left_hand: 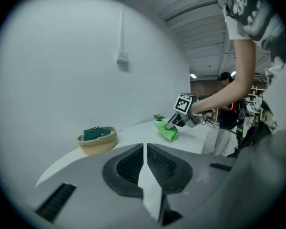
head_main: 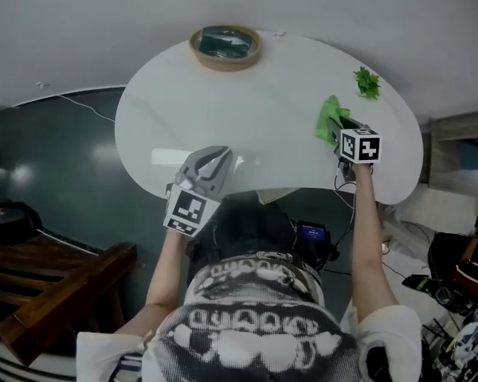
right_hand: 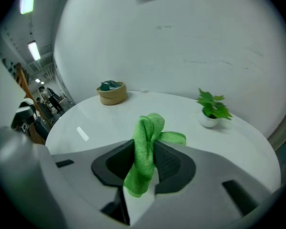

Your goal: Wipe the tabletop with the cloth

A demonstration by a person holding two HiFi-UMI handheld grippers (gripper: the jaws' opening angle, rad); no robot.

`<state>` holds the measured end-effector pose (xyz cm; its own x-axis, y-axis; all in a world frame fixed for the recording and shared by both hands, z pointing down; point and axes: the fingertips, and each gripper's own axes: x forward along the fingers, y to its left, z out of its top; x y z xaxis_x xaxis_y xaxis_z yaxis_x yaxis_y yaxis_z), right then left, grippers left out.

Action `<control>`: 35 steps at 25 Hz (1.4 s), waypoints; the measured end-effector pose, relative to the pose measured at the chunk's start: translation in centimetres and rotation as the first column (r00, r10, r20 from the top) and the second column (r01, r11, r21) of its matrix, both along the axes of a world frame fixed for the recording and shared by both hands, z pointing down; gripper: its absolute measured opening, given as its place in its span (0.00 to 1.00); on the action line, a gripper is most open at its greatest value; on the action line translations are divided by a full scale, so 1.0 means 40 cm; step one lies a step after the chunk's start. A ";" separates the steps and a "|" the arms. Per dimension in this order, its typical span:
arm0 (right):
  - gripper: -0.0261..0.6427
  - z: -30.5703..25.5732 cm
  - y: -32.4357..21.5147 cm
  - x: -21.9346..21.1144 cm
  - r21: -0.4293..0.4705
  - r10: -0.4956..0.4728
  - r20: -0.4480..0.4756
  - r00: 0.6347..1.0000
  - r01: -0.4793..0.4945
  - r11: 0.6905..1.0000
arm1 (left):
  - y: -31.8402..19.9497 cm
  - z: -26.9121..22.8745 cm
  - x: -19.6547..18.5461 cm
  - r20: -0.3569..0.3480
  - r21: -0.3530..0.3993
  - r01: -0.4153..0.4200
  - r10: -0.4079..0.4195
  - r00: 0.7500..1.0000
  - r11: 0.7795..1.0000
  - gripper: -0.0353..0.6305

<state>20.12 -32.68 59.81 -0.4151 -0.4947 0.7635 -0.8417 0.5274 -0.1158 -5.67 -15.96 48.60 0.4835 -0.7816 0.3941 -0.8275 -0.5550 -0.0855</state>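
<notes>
Right tool: clenching the cloth near the plant for wiping the surface.
Left tool: idling closed and empty.

Cloth on my feed is a bright green microfiber one, scrunched into a tall fold and pinched between the jaws of the right gripper, loose ends flopping out both sides. It's over the right side of the tabletop, which is white, glossy and rounded. I think it's touching the surface, but it's hard to tell.
</notes>
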 end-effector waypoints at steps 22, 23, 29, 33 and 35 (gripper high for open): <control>0.22 0.007 0.405 -1.135 -0.002 -0.543 0.151 0.826 0.550 0.835 | 0.418 0.047 -0.593 0.016 -0.026 0.394 -0.394 0.919 0.919 0.09; 0.22 0.012 0.422 -1.164 -0.006 -0.558 0.156 0.815 0.566 0.825 | 0.426 0.047 -0.603 0.015 -0.026 0.404 -0.404 0.915 0.914 0.09; 0.22 0.048 0.534 -1.320 -0.034 -0.650 0.164 0.742 0.662 0.748 | 0.493 0.057 -0.658 0.021 -0.038 0.455 -0.455 0.890 0.889 0.09; 0.22 0.094 0.583 -1.367 -0.067 -0.685 0.139 0.715 0.697 0.714 | 0.535 0.066 -0.685 0.018 -0.055 0.489 -0.489 0.872 0.870 0.09; 0.22 0.123 0.592 -1.364 -0.089 -0.688 0.122 0.716 0.698 0.711 | 0.551 0.073 -0.691 0.016 -0.064 0.498 -0.498 0.867 0.865 0.09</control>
<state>-34.46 -9.01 64.72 -0.6618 0.0473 0.7482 -0.2313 0.9365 -0.2637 -33.29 6.10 51.53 0.0371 -0.8916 0.4512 -0.9953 -0.0734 -0.0631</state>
